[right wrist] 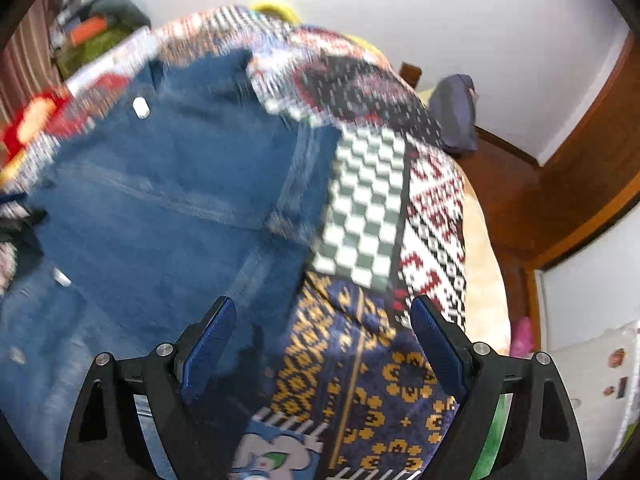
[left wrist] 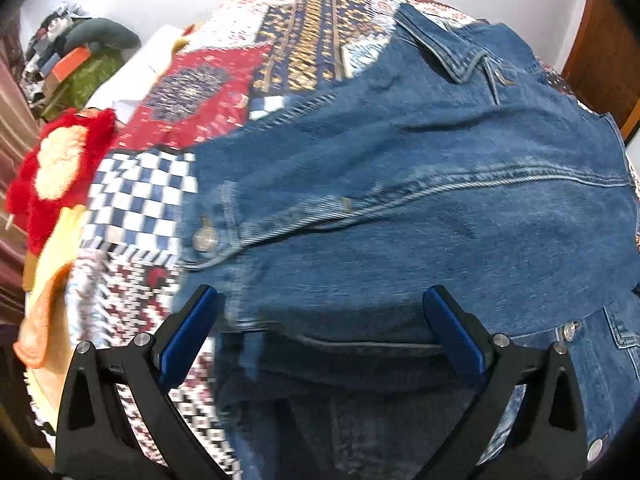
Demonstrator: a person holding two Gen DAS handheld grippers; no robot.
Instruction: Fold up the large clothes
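Blue pads of the left hand-held gripper (left wrist: 320, 320) stand wide apart above the denim jacket (left wrist: 400, 200), with a dark folded edge of the cloth lying between them but not pressed by either pad. Nothing is held. The right hand-held gripper (right wrist: 324, 336) is likewise wide open and empty, poised over the jacket's right-hand edge where the denim meets the patchwork quilt (right wrist: 360, 208).

Location of the work item: the jacket lies spread on the quilt-covered bed, collar (left wrist: 448, 48) at the far side, a metal button (left wrist: 205, 238) near its left edge. A red and cream fluffy item (left wrist: 60, 160) lies beside the bed's left margin.

Fault conditions, as judged from this state:
- Layers shift. The denim shows ridges and a loose fold near the left gripper; a grasp taken on the top layer alone would likely drag it off the layer below.
- Quilt pickup. The right gripper sits over the boundary of denim and quilt; closing there could pinch both fabrics together.
- Uneven fold. Both views are blurred, so edge alignment cannot be confirmed.
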